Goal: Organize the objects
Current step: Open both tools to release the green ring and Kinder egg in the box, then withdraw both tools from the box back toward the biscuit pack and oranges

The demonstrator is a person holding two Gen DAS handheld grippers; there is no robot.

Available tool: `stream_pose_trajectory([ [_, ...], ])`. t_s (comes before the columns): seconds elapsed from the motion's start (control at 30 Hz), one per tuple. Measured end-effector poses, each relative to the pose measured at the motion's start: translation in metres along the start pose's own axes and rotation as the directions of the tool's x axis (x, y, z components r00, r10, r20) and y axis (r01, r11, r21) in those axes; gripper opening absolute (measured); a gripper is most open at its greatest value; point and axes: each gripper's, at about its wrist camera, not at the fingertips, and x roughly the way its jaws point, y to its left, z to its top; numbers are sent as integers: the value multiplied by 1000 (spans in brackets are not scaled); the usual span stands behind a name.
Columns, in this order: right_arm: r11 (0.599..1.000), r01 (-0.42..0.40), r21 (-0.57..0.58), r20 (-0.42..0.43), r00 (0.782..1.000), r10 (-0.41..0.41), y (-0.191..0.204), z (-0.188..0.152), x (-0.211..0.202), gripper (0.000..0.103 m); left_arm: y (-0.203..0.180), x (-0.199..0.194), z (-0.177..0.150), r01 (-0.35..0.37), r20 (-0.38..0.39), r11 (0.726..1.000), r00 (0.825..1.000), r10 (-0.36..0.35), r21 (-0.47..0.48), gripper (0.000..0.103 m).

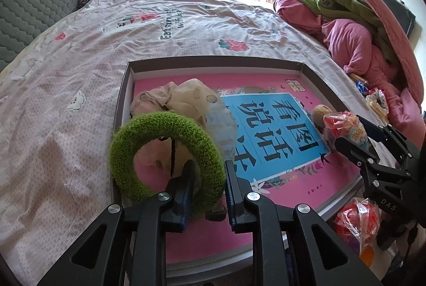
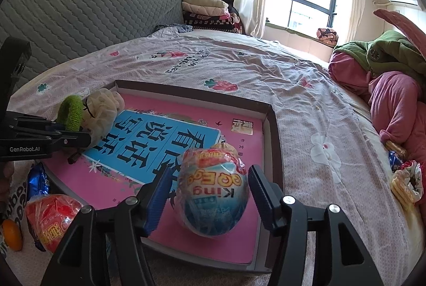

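A shallow dark-rimmed box (image 1: 213, 60) (image 2: 274, 131) lies on the bed, and a pink book (image 1: 293, 192) (image 2: 234, 131) covers its floor. My left gripper (image 1: 209, 166) (image 2: 57, 130) is shut on a fuzzy green ring (image 1: 138, 131) (image 2: 70, 111). The ring stands upright at the box's left end against a beige cloth bundle (image 1: 181, 97) (image 2: 103, 110). A wrapped toy egg (image 2: 213, 192) (image 1: 346, 126) rests on the book. My right gripper (image 2: 211, 174) (image 1: 356, 139) is open around the egg, with a slim gap at each pad. A beige ball (image 1: 320, 111) sits just behind the egg.
Outside the box's near edge lie a second red wrapped egg (image 2: 50, 219) (image 1: 356, 219), a blue snack packet (image 2: 37, 182) and an orange (image 2: 12, 235). Snack packs (image 2: 404, 179) and heaped pink and green clothing (image 2: 386, 89) (image 1: 346, 46) line the right side. Patterned bedsheet (image 1: 80, 73) stretches beyond.
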Motion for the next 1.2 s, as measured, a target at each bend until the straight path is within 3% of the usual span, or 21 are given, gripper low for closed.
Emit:
stream_pose_trajectory([
  [0.1,1000,-1,1,2,1000,1,1,0,-1,59,-1,-3,1,2,-16,1000,1000,-2,1,31],
  [0.17,1000,-1,2,4,1000,1,1,0,-1,59,-3,-6,1,12,-29,1000,1000,-12,6,45],
  [0.37,1000,0,2,3,1000,0,2,0,-2,59,-8,-13,3,-20,-54,999,998,22,28,55],
  [1.0,1000,-3,8,4,1000,3,0,1,-4,59,-6,-35,9,27,6,1000,1000,-27,-6,57],
  [1.2,1000,2,21,23,1000,-3,-2,2,-10,59,-14,-40,9,34,27,999,999,-35,15,62],
])
